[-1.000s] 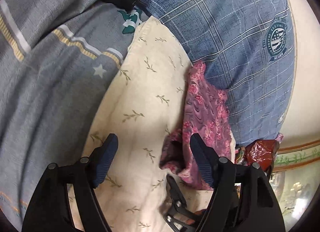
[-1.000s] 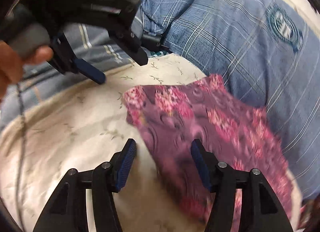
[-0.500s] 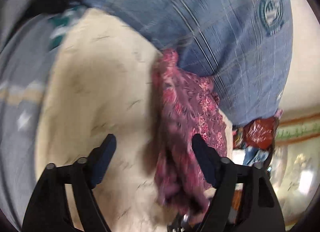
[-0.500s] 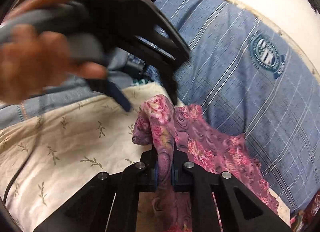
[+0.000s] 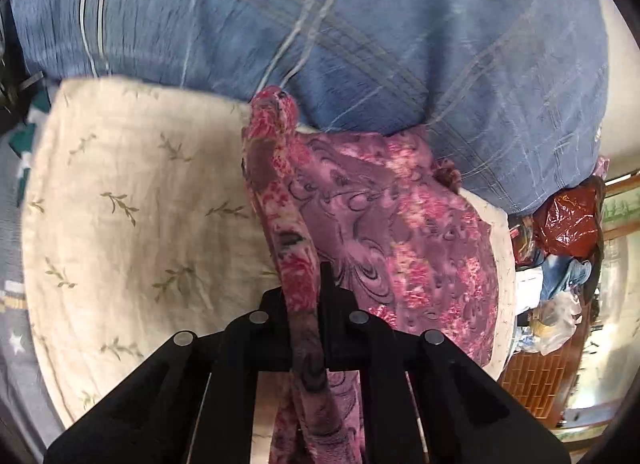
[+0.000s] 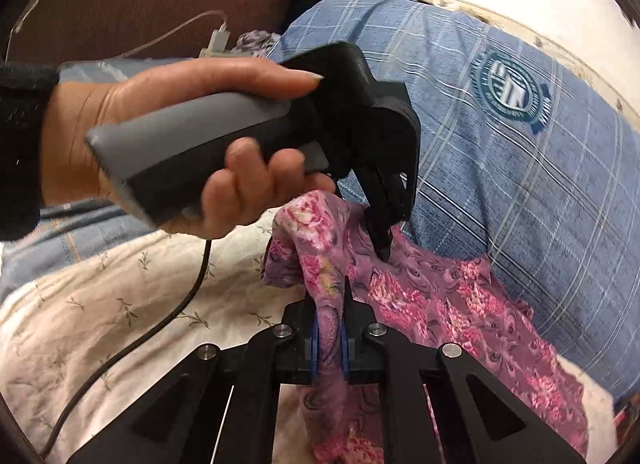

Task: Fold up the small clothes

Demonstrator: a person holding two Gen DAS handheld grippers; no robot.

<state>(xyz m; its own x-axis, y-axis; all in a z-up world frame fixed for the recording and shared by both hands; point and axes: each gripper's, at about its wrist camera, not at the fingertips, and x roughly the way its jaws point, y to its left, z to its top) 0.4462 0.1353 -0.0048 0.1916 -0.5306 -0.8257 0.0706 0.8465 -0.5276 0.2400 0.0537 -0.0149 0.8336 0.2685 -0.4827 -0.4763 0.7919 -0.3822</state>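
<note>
A small pink-and-purple floral garment [image 5: 384,215] lies on a cream cloth with leaf print [image 5: 132,199]. My left gripper [image 5: 306,304] is shut on a raised fold of the garment's edge. My right gripper [image 6: 329,328] is shut on another bunched part of the same garment [image 6: 440,296]. In the right wrist view the left gripper [image 6: 384,252] comes down from the upper left, held by a hand, its tips pinching the garment just beyond my right fingers.
A blue plaid shirt with a round crest [image 6: 512,87] lies behind and to the right of the garment. Grey striped fabric [image 5: 12,304] is at the left. A red bag [image 5: 568,223] and clutter sit at the right edge. A cable [image 6: 168,316] trails over the cream cloth.
Both grippers were open a second ago. The right one shut on the garment first, then the left one moved in and shut on it too, lifting a fold.
</note>
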